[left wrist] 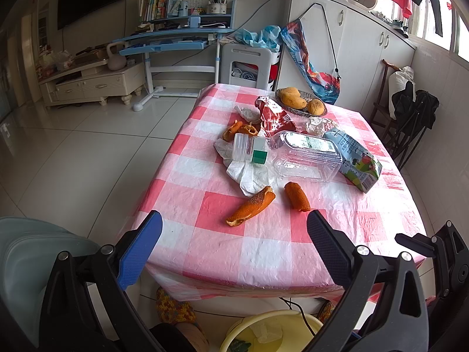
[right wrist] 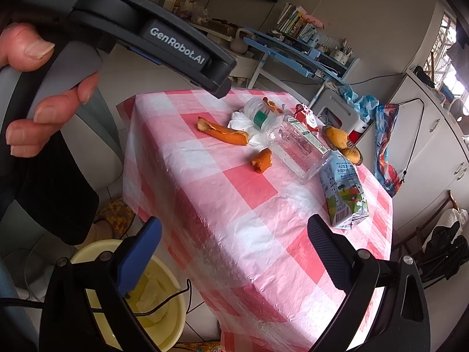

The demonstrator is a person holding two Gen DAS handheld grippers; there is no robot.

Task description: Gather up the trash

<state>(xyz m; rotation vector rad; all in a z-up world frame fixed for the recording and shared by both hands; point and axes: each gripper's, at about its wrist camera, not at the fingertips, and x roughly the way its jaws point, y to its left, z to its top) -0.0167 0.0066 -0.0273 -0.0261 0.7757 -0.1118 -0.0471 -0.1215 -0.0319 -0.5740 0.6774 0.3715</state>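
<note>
- Looking through the left wrist view, we hold the left gripper [left wrist: 234, 226] spread wide and empty over the glossy pink-and-white checked tablecloth [left wrist: 263, 252]; two curled orange peels [left wrist: 251, 206] lie just beyond it, near a clear ribbed plastic bottle [left wrist: 296, 155] on crumpled white tissue [left wrist: 249, 176].
- Through the right wrist view, our right gripper [right wrist: 234, 234] gapes empty; a creased milk carton [right wrist: 344, 193] rests by its textured black finger [right wrist: 328, 252], and a pale yellow plastic bucket [right wrist: 173, 308] sits below the table edge.

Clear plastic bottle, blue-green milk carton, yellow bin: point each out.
Clear plastic bottle [left wrist: 304, 158]: left wrist view, mid-body.
Blue-green milk carton [right wrist: 344, 193]: right wrist view, printed side.
Yellow bin [right wrist: 173, 316]: right wrist view, rim.
</note>
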